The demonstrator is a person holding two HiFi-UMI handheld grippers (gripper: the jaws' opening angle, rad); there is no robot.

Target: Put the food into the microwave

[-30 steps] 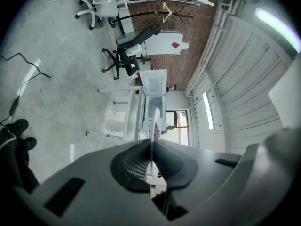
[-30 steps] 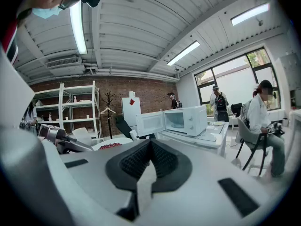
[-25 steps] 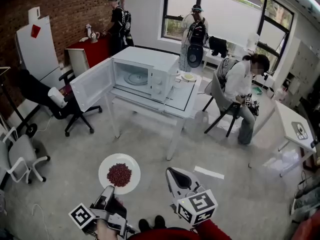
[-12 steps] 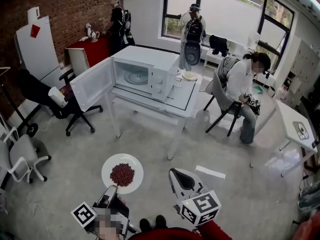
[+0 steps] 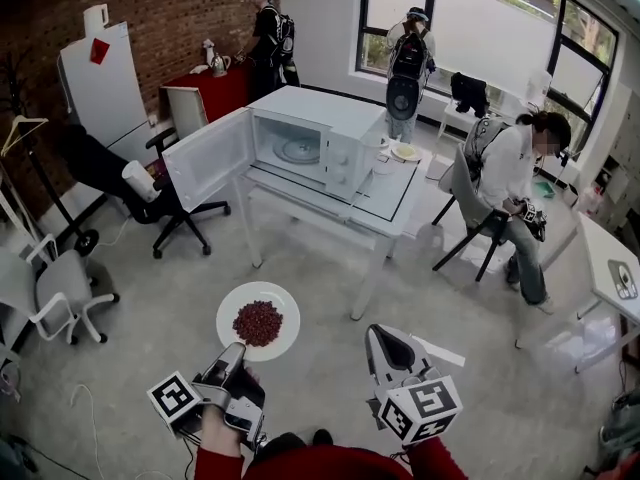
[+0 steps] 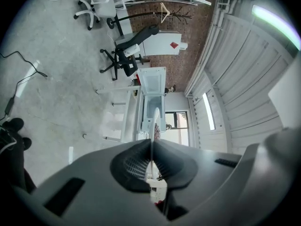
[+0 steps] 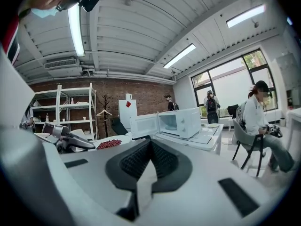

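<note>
– Food (image 5: 258, 322) status?
– Red heap on white plate (image 5: 232, 310), held level, well short of microwave (image 5: 320, 143). The left gripper (image 5: 234, 352) pinches the near rim so nothing spills. Its door (image 5: 208, 158) is open, cavity ready.
– And right gripper (image 5: 384, 340)?
– Jaws together, empty. Can't tell what the food is; left gripper view shows the plate edge-on only.

No words, numbers or brand names are showing legibly. Black-and-white square markers (image 5: 172, 400) are showing on the left gripper (image 5: 235, 349) and right gripper (image 5: 384, 342). A red tag (image 5: 99, 51), too small to read, is hanging on the white panel (image 5: 100, 93) left of the microwave (image 5: 335, 133).
</note>
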